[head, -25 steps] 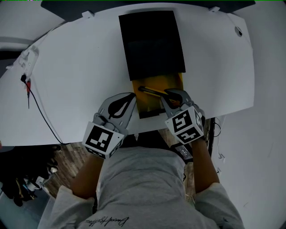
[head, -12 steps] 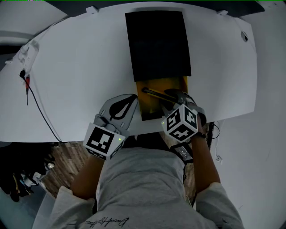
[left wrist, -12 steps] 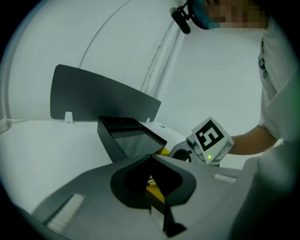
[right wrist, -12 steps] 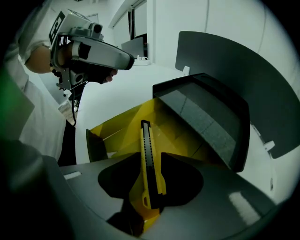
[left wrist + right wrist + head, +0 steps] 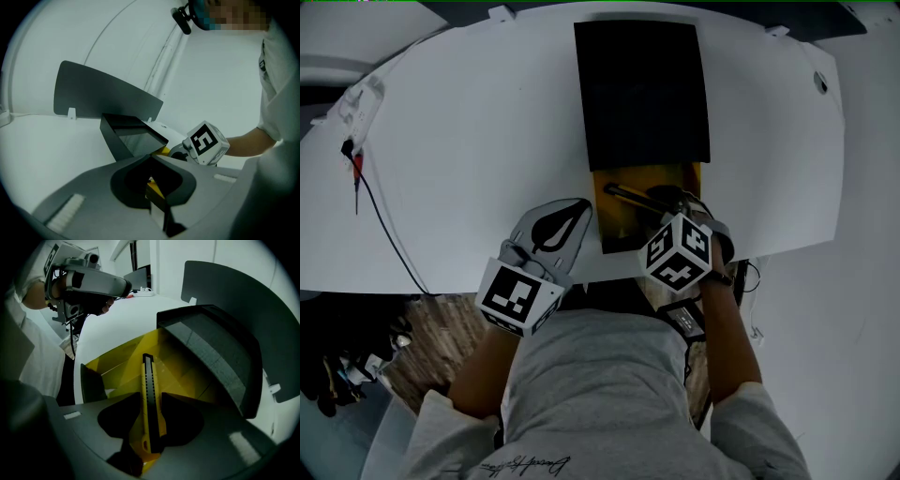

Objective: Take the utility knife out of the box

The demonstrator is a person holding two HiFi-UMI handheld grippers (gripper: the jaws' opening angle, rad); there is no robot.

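A black box sleeve lies on the white table, with its yellow inner tray slid out toward me. The yellow-and-black utility knife lies in that tray. My right gripper points steeply down into the tray. In the right gripper view the knife runs straight between the jaws of my right gripper, which are opening and do not press on it. My left gripper rests left of the tray, its tips closed together next to the tray's left wall. A bit of yellow tray shows through my left gripper.
The table's near edge runs just under both grippers, with my body behind it. A black cable with a red clip trails at the far left. A dark panel stands behind the table.
My right gripper has tipped further down and sunk into the tray over the knife, its marker cube turning up toward me. The left gripper has stayed put.
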